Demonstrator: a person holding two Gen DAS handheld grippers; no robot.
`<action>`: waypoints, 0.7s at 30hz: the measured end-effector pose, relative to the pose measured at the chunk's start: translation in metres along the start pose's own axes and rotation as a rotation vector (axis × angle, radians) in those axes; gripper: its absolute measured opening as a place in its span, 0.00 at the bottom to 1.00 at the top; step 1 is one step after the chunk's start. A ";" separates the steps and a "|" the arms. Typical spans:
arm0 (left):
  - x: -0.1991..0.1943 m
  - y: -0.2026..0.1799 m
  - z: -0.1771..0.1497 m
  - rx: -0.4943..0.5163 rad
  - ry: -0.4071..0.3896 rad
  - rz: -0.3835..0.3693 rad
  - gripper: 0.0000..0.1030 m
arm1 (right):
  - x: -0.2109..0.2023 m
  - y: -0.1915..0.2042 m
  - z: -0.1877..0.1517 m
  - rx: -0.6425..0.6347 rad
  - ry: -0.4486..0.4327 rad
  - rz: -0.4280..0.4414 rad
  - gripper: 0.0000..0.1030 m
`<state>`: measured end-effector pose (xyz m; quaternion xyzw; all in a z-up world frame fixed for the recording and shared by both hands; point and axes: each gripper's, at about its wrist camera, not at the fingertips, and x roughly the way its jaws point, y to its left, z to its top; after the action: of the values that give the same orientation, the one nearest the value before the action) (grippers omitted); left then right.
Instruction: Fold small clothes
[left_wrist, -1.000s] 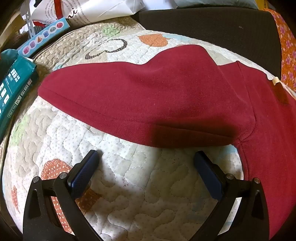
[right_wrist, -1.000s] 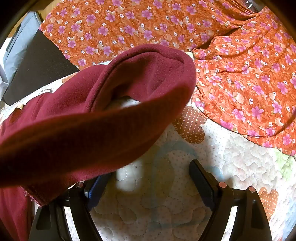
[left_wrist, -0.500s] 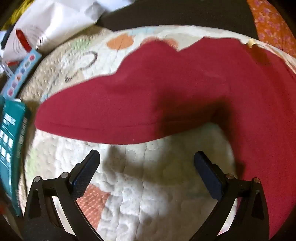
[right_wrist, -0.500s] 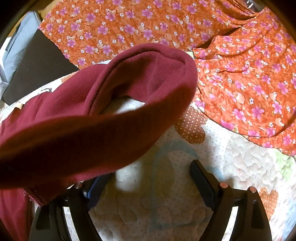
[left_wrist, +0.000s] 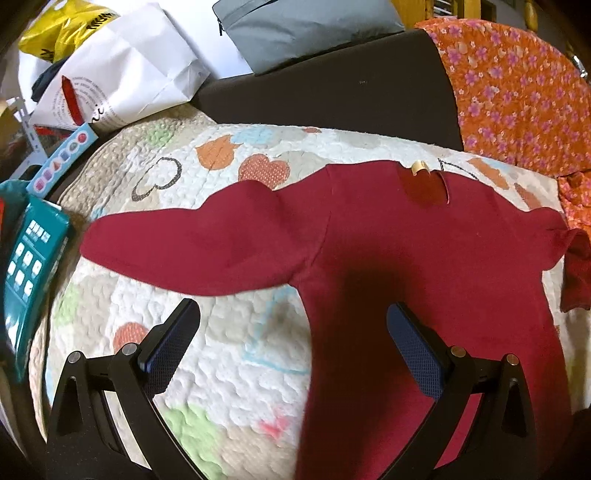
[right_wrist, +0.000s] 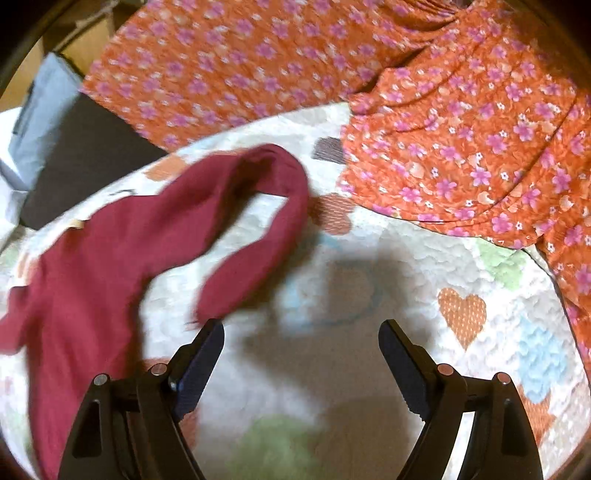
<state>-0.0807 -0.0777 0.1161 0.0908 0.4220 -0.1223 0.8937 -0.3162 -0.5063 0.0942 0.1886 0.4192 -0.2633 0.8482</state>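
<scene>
My left gripper (left_wrist: 291, 343): jaws spread wide, nothing between them. Right-hand finger (left_wrist: 415, 350) sits over the body of the dark red long-sleeved top (left_wrist: 406, 266); left-hand finger sits over bare quilt (left_wrist: 229, 369). Contact w/ fabric: cannot tell.

Top lies flat on the heart-print quilt, ahead and to the right of the left gripper. One sleeve (left_wrist: 192, 254) extends straight out to the left, ahead of both fingers. Neck opening w/ a pale tag (left_wrist: 419, 168) at the far edge.

My right gripper (right_wrist: 301, 350): jaws spread wide, empty, over bare quilt. Other sleeve (right_wrist: 266, 221) is bent into a loop ahead-left; its cuff end lies just beyond the left-hand fingertip. Image blurred there.

Orange floral fabric (right_wrist: 461, 129) lies ahead-right of the right gripper, partly over the quilt edge.
</scene>
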 end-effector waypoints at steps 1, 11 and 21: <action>0.001 -0.003 -0.002 0.000 0.001 -0.002 0.99 | -0.007 0.008 -0.003 0.009 -0.009 0.027 0.82; 0.006 -0.008 -0.013 0.000 -0.023 0.028 0.99 | -0.014 0.113 -0.025 -0.207 -0.017 0.152 0.82; 0.006 -0.018 -0.011 0.035 -0.026 0.006 0.99 | -0.004 0.167 -0.030 -0.237 0.040 0.199 0.82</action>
<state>-0.0899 -0.0928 0.1035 0.1060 0.4077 -0.1283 0.8978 -0.2357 -0.3574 0.0966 0.1328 0.4432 -0.1230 0.8779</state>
